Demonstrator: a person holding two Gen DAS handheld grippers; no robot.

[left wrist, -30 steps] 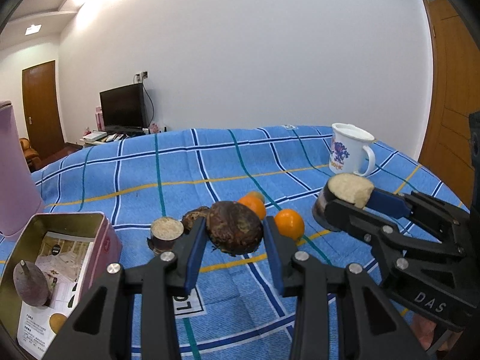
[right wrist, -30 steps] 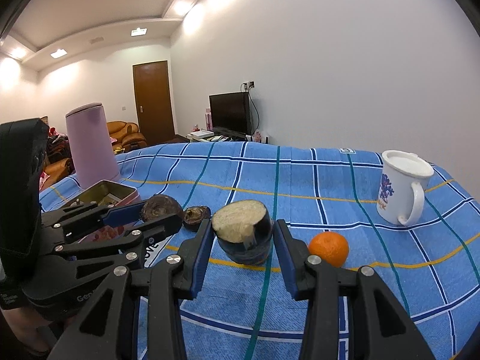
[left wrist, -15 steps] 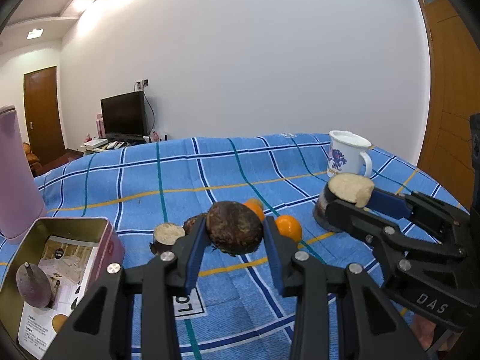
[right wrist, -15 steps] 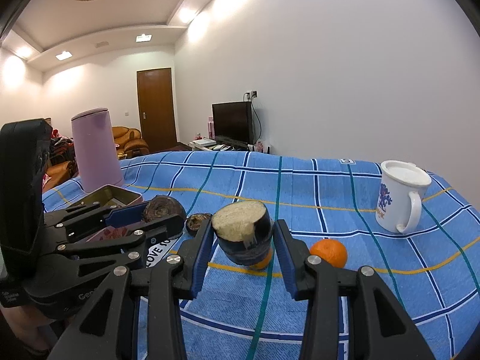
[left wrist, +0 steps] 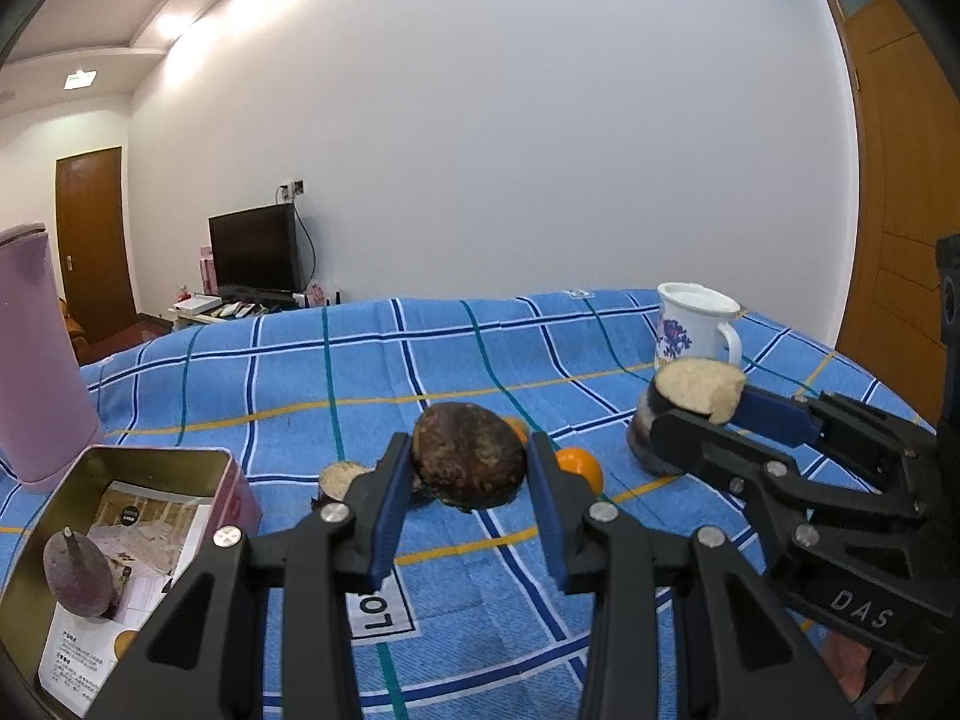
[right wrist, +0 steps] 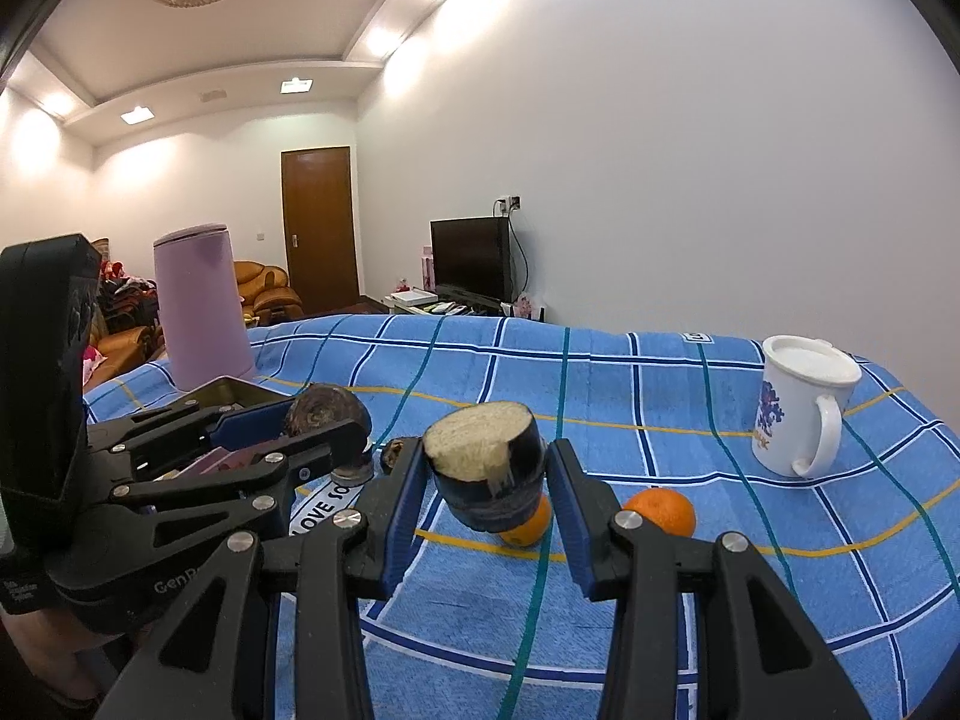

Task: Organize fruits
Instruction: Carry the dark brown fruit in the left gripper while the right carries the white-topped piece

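Observation:
My left gripper (left wrist: 468, 471) is shut on a rough dark brown round fruit (left wrist: 465, 456), held just above the blue checked cloth. My right gripper (right wrist: 486, 474) is shut on a dark-skinned chunk (right wrist: 486, 462) with a pale cut face turned up. Each gripper shows in the other's view: the right gripper (left wrist: 690, 414) with its chunk (left wrist: 696, 390), and the left gripper (right wrist: 324, 420) with the brown fruit (right wrist: 324, 411). Two oranges (right wrist: 660, 510) (right wrist: 528, 525) lie on the cloth behind the chunk. A small cut piece (left wrist: 342, 477) rests beside the brown fruit.
An open tin box (left wrist: 156, 453) at the left holds a purple pointed fruit (left wrist: 78, 570) on printed paper. A tall pink canister (left wrist: 36, 354) stands behind it. A white mug (right wrist: 798, 414) with a blue print stands far right. A hand shows under the right gripper.
Both views have tipped up a little, so the table sits lower in the picture. An orange now shows beneath the held chunk. Both grips are unchanged.

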